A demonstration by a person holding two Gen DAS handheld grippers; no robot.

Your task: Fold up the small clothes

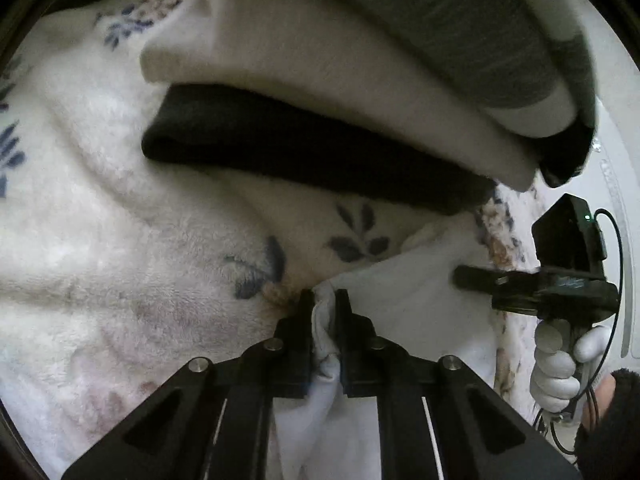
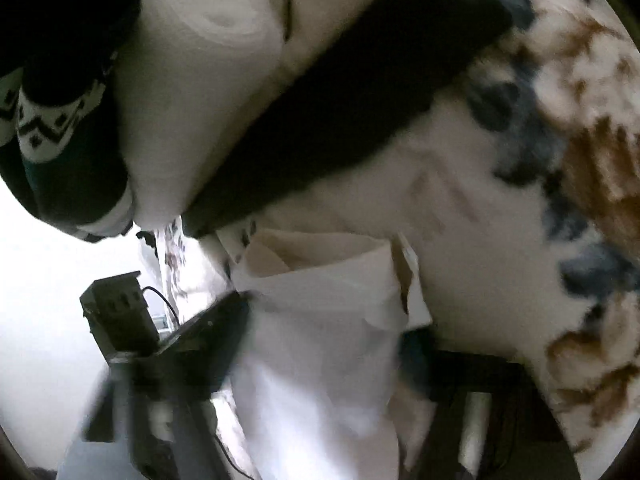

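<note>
The left tongs [image 1: 325, 308] are squeezed shut on a bunched edge of a thin white cloth garment [image 1: 416, 300]. You can see a wad of it poking up between the two black fingers. The white piece lies spread on a fluffy white blanket with blue leaf prints [image 1: 120, 208], just in front of both tools.

The right tongs [image 1: 476, 276] reach in from the side and sit on the far edge of the same white piece. In the left view they look closed, but the cloth hides the grip. In their own view [image 2: 320, 328] everything is blurry and the white cloth fills the gap, so I cannot tell if they are pinching it or just touching it.

Behind the white piece there is a neat row — a folded cream fuzzy cloth [image 1: 320, 60], a folded black cloth [image 1: 300, 148] just below it, and a grey and white folded piece [image 1: 480, 32] at the back. A dark sock with a white zigzag pattern [image 2: 44, 120] shows at the end of the row.

So it looks like some small clothes are already done and set aside. The white one is the one being worked on — it is still wrinkled and loose, not a tidy shape yet. I think it still needs to be lifted, folded over and laid with the others.
</note>
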